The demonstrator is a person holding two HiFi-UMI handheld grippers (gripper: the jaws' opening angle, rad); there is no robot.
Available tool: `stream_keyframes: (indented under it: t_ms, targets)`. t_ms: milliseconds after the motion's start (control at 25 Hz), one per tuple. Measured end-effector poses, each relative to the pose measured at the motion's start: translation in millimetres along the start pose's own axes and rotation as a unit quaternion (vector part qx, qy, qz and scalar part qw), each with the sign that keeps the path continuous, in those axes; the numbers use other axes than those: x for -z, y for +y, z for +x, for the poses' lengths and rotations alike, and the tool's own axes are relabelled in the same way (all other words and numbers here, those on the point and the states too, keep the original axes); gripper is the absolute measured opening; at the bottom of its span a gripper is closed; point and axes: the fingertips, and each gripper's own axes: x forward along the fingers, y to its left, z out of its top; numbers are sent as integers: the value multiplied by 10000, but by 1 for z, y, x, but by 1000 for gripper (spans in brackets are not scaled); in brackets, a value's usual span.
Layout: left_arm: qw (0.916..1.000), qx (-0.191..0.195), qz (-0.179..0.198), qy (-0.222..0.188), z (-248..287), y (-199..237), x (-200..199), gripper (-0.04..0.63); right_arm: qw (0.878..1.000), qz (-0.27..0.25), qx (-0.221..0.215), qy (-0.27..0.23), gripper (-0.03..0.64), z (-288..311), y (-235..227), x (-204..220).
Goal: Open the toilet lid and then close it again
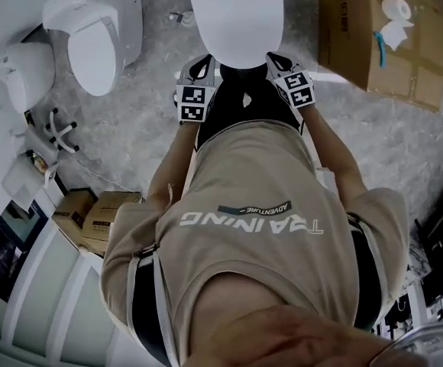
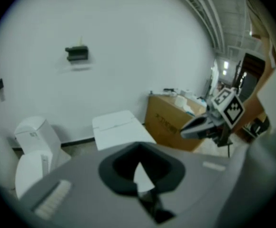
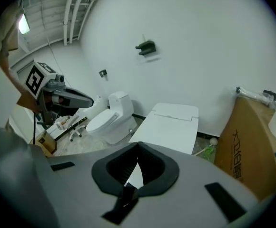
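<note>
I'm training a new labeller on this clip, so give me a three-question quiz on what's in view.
1. True or false: the lid in front of the person is raised.
2. What stands on the person's right? A) cardboard box B) bucket C) sink
3. On which side of the person stands the other toilet?
Key: 1 false; 2 A; 3 left.
</note>
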Motion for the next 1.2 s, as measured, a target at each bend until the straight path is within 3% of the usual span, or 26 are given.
stream_keyframes:
  t_ms: [160, 280, 360, 520, 640, 880, 1040, 1200]
  targets:
    - [9982, 325, 55, 508, 30, 4, 58, 3, 9987, 162, -26, 487, 11, 36, 2, 51]
    - [9932, 537, 201, 1009, 61, -2, 110, 3, 9939, 549, 94, 949, 11, 53, -6, 101]
    - [9889, 656, 249, 1306, 83, -5, 139, 3, 9901, 532, 161, 1288, 11, 65, -12, 129]
    - [9816, 798, 74, 1736, 112, -10, 186, 3, 9835, 576, 111, 1711, 12, 91, -10, 165]
    - [9766, 792, -262, 1981, 134, -12, 222, 3, 9817, 711, -53, 1766, 11, 114, -8, 182]
    - [9606, 470, -1489, 2301, 157, -6, 292, 3, 9695, 788, -29, 2321, 12, 135, -13, 235]
    - [9514, 473, -1717, 2513, 164, -7, 327, 3, 9695, 774, -104, 2325, 11, 143, -8, 258]
    - [9515, 483, -1866, 2398, 177, -8, 335, 3, 9686, 774, -196, 2356, 11, 155, -12, 272]
